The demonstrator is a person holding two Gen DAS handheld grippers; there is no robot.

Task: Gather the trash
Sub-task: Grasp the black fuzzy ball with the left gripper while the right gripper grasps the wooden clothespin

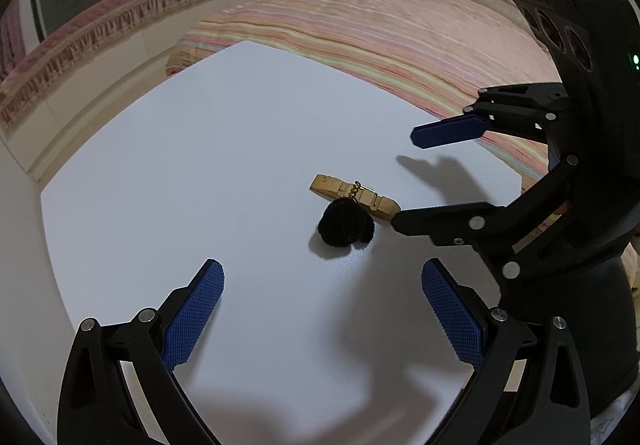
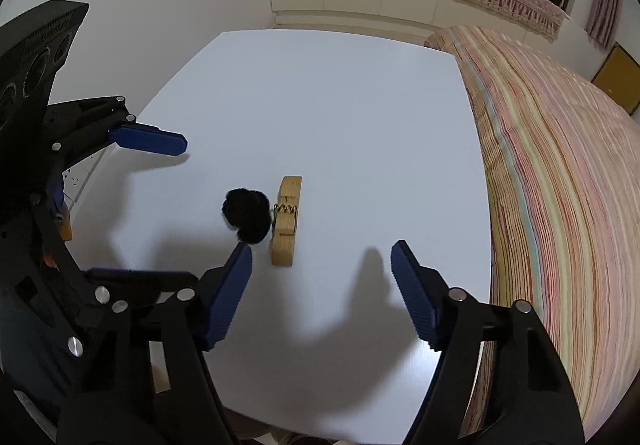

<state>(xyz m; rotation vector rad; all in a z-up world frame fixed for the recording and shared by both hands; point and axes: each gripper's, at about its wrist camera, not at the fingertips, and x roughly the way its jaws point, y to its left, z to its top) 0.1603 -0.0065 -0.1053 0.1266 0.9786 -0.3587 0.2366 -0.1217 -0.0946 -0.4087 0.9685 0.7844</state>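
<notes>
On the white table [image 1: 200, 149] lie the only two loose things in sight: a wooden clothespin [image 1: 354, 196] and a black fuzzy pom-pom [image 1: 346, 224], touching each other near the middle of the tabletop, with the striped bed [image 1: 380, 29] running along the table's far edge. Both tongs are spread wide and hold nothing. The left gripper [image 1: 322, 309] hovers above the table with the pom-pom ahead of its fingertips and roughly centred between them; the right gripper [image 2: 322, 277] is likewise released, and in its own view the clothespin sits just ahead of and slightly inside its left finger, the pom-pom beside it. In the left wrist view one black finger of the right gripper reaches right up to the end of the clothespin (whether it actually touches is hard to tell from this angle). The step in hand looks like the approach before a first pick, with nothing yet collected. No bin or bag shows in either view, so where the trash is to go cannot be said. The next move probably calls for one gripper to come down and straddle a single item, the pin across its narrow sides or the pom-pom through its middle, then close without knocking the neighbour away, since the two rest against each other.
</notes>
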